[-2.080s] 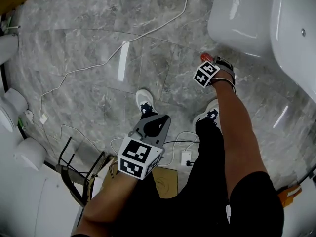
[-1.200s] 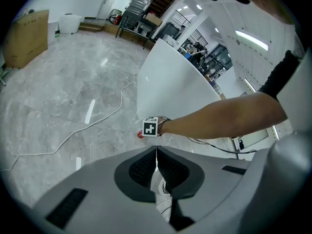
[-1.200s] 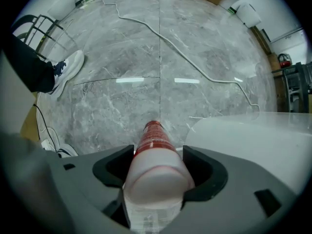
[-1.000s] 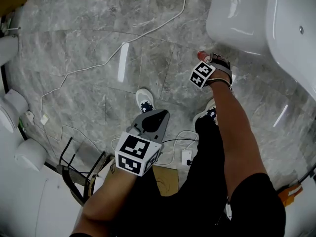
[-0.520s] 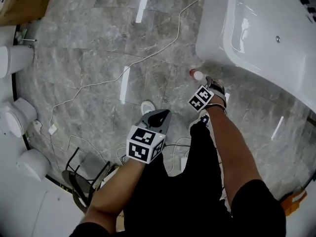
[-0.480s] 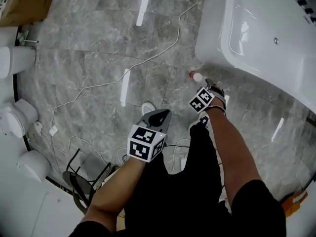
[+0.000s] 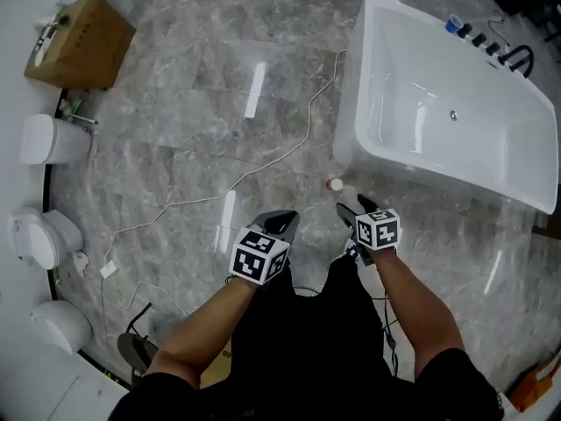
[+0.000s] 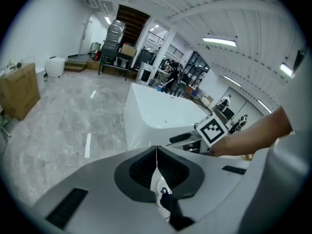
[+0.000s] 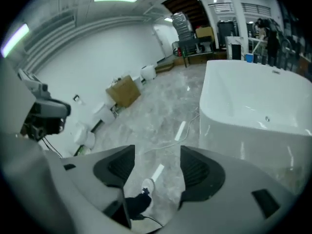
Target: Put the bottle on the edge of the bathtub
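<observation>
A small white bottle (image 7: 334,184) with a red cap stands on the grey floor just below the near corner of the white bathtub (image 7: 368,152). My right gripper (image 7: 353,209) hovers a little nearer to me than the bottle, apart from it; its jaws stand open with nothing between them (image 9: 157,152), and the bottle does not show in the right gripper view. My left gripper (image 7: 282,217) is held beside it to the left, jaws shut and empty (image 8: 156,150). The bathtub (image 8: 161,116) and the right gripper (image 8: 195,138) show in the left gripper view.
A white cable (image 7: 302,139) runs across the floor from the tub's left side. A cardboard box (image 7: 81,42) and white toilets (image 7: 44,139) line the left wall. Dark taps (image 7: 491,46) sit at the tub's far end. My legs are below the grippers.
The head view has risen and pulled back, so the whole tub now shows. My right gripper has drawn back from the bottle, which stays on the floor. The left gripper stays shut.
</observation>
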{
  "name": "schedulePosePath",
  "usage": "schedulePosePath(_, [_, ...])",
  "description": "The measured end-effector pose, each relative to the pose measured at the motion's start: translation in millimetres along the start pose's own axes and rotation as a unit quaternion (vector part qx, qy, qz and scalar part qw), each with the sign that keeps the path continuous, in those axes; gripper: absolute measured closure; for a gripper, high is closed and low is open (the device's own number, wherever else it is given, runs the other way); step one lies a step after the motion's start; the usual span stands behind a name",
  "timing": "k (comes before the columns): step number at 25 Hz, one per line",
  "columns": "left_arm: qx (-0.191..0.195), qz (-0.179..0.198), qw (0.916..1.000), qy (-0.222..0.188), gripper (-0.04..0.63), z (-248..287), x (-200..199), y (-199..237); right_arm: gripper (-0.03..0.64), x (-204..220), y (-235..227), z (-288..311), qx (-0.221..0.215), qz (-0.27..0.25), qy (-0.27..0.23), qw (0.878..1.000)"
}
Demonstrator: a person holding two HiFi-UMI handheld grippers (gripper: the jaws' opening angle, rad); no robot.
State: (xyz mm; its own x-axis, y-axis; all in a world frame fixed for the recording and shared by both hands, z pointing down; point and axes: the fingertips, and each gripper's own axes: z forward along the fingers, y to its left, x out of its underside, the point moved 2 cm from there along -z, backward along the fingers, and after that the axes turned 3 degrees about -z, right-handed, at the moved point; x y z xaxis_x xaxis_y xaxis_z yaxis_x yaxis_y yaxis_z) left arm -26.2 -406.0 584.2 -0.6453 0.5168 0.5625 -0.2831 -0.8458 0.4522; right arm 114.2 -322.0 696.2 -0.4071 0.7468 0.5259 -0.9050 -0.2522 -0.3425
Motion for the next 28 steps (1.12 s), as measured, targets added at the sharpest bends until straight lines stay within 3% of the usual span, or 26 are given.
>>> schedulePosePath(6, [0.016,0.045,0.9989,0.0,0.578,-40.7,-25.3,-49.9,0.32,-26.7,44.2,-112.9,-0.061,0.078,-0.081,0.992])
schedulePosePath(7, [0.016,0.05,0.9986,-0.006,0.578,-44.1,-30.0,-59.9,0.375,-30.1,46.5,-129.4,-0.066,0.081,-0.093,0.99])
schedulePosePath(8, [0.016,0.051,0.9985,-0.013,0.578,-47.0,-34.3,-70.0,0.482,-32.7,47.7,-145.7,-0.07,0.083,-0.106,0.988])
schedulePosePath(10, [0.012,0.046,0.9983,-0.033,0.578,-51.9,-42.3,-90.0,0.553,-35.8,50.2,-176.7,-0.09,0.09,-0.13,0.983])
schedulePosePath(16, [-0.006,0.0,0.9943,-0.107,0.578,-56.4,-60.5,-135.7,0.574,-40.4,49.1,-247.3,-0.153,0.079,-0.186,0.967])
schedulePosePath(22, [-0.035,-0.003,0.9908,-0.13,0.578,-44.1,-57.4,-161.4,0.574,-35.6,30.5,-280.3,-0.173,0.035,-0.192,0.965])
schedulePosePath(25, [-0.027,0.0,0.9903,-0.136,0.578,-51.6,-58.1,-176.8,0.574,-33.7,32.9,-295.6,-0.179,0.039,-0.202,0.962])
schedulePosePath(28, [-0.015,0.027,0.99,-0.138,0.578,-65.0,-57.3,-186.9,0.574,-27.4,47.2,-306.4,-0.175,0.03,-0.213,0.961])
